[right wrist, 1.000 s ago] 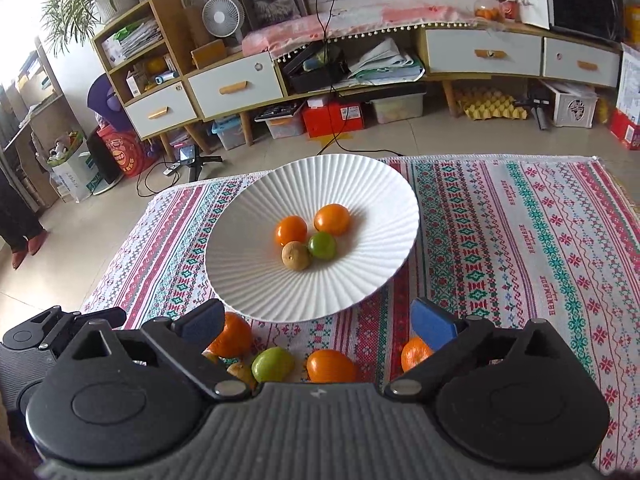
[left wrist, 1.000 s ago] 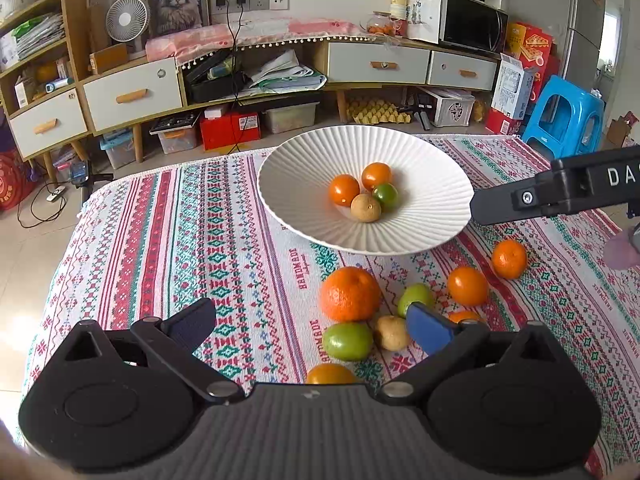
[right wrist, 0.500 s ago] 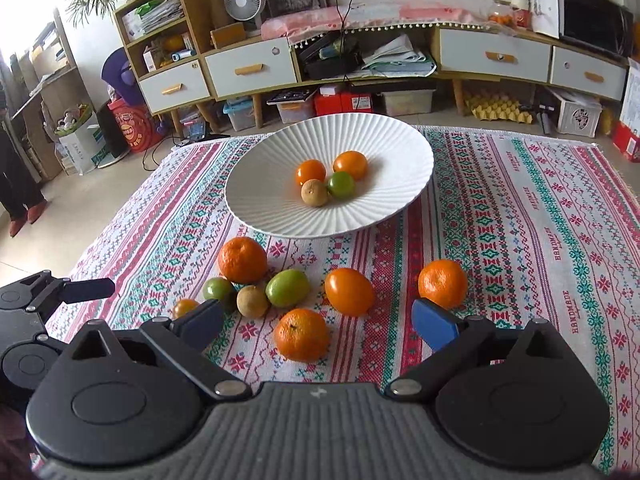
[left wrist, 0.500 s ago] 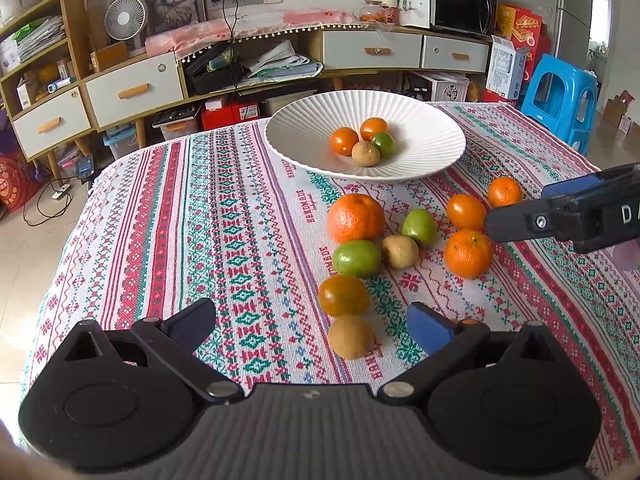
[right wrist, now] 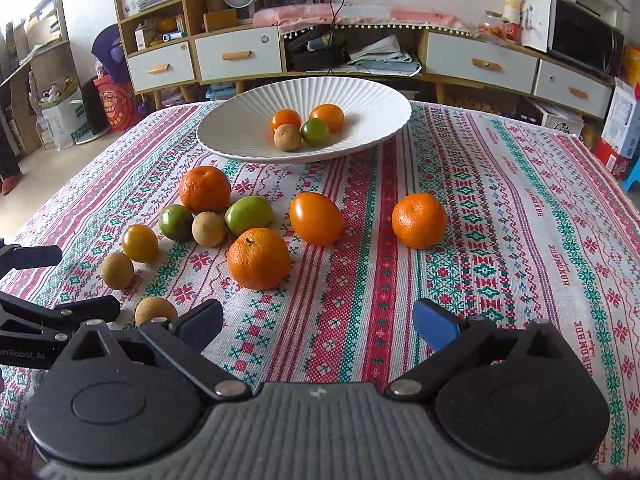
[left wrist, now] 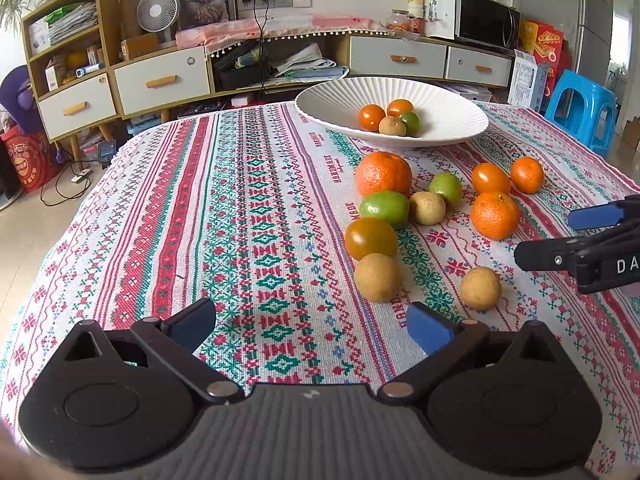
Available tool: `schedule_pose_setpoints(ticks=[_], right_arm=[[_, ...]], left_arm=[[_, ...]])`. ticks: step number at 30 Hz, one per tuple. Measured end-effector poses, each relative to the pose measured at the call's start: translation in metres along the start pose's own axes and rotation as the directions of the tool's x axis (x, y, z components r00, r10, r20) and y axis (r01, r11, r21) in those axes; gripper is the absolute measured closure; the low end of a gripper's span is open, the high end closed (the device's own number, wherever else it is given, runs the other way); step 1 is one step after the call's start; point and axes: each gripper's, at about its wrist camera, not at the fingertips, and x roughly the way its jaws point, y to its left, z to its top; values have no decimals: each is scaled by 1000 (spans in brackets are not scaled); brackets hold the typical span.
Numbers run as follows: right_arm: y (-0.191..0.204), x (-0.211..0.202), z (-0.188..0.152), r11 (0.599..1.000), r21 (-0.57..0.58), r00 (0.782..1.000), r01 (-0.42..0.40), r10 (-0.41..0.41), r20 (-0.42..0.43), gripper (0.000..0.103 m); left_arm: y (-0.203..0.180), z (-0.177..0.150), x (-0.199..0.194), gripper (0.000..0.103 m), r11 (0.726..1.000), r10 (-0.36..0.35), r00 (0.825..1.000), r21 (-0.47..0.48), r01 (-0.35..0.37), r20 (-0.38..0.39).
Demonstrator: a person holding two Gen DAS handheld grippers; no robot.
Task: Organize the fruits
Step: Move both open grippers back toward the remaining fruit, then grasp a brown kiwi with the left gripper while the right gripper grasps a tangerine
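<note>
loose fruits sit mid-frame on the woven patterned tablecloth: dimpled round oranges, smooth glossy green and orange ones, dull brown ones. behind them, upper middle, a ribbed white bowl holds four more. left gripper and right gripper hang at the bottom, jaws wide apart, nothing between the blue pads.

We are seeing a white ribbed bowl holding four small fruits, while ten loose oranges, green and brown fruits are lying scattered before it.
</note>
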Motion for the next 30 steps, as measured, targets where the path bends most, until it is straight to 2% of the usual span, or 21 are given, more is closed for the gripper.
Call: schedule_pose_setpoints(ticks=[3,8,14,19,27,30], right_arm=[[4,4,-2,1000,-19,1000,-8,8,0,2],[10,9,-5,999,-45,1000,-4,5,10,2],[15,10,1,998,-56,999,-20,21,25,12],[18,11,4,997,-62,999,-37,39,24,26],[24,11,8,995,-78,998,-62,64,21,42],[25,11,9,995,-75,998,-61,63,20,45]], left_arm=[[-1,-3,0,2,999,-33,999,-29,33,7],[-7,-5,-1,2,998,-63,998,-6,63,28],[-9,-2,-2,7,994,-108,993,-20,109,36],[-14,1,-2,24,993,-121,992,-2,122,44],[-13,7,-1,41,990,-137,990,-24,138,41],[-14,8,-1,48,990,-141,989,-26,142,39]])
